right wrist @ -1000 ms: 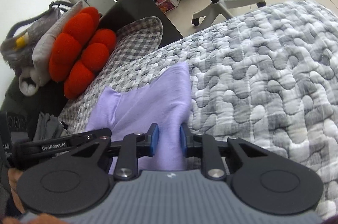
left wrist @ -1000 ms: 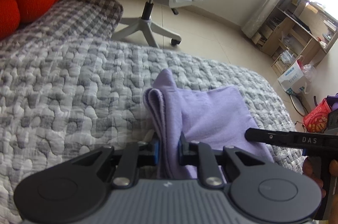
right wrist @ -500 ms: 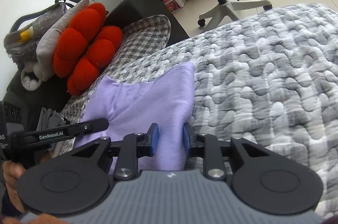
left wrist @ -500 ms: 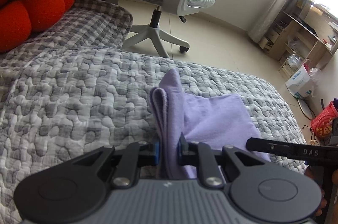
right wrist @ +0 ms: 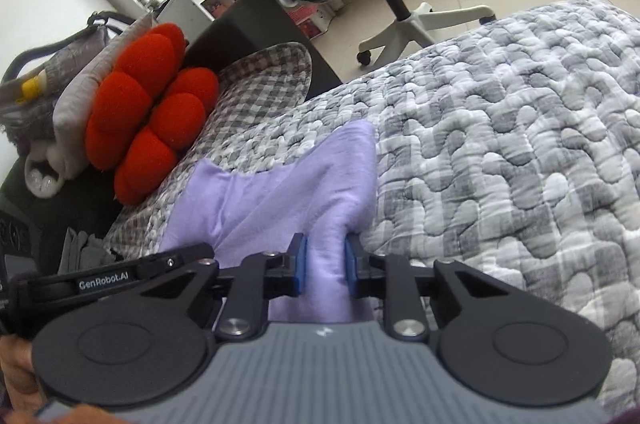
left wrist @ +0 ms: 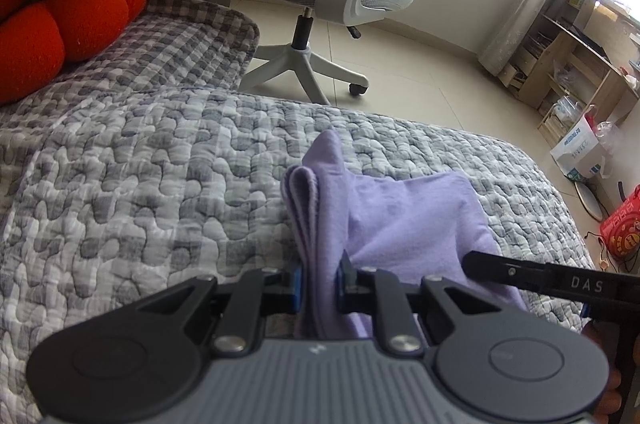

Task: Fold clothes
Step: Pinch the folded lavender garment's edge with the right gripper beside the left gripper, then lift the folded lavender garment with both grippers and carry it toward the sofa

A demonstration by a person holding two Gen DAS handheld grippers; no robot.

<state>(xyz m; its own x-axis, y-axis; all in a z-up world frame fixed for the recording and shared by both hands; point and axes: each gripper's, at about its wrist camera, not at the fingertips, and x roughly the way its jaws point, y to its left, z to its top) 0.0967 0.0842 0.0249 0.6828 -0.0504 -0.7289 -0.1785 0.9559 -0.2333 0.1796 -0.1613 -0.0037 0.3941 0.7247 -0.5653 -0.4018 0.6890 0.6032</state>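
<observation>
Lilac and soft, the folded garment (left wrist: 400,220) lies on the grey quilt (left wrist: 140,183), its near corners pinched by the left gripper (left wrist: 319,282) and the closing right gripper (right wrist: 324,264), likely light and limp.

The bed (left wrist: 140,191), covered by a grey quilted blanket, carries a lilac garment (left wrist: 400,220), a checked pillow (left wrist: 168,51) and a red cushion (right wrist: 148,111).

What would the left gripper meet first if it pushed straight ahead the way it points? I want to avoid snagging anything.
The left gripper is already clamped on the lilac garment, so more of that folded cloth comes first, then probably the grey quilted bedspread beyond it; depth is unclear.
</observation>
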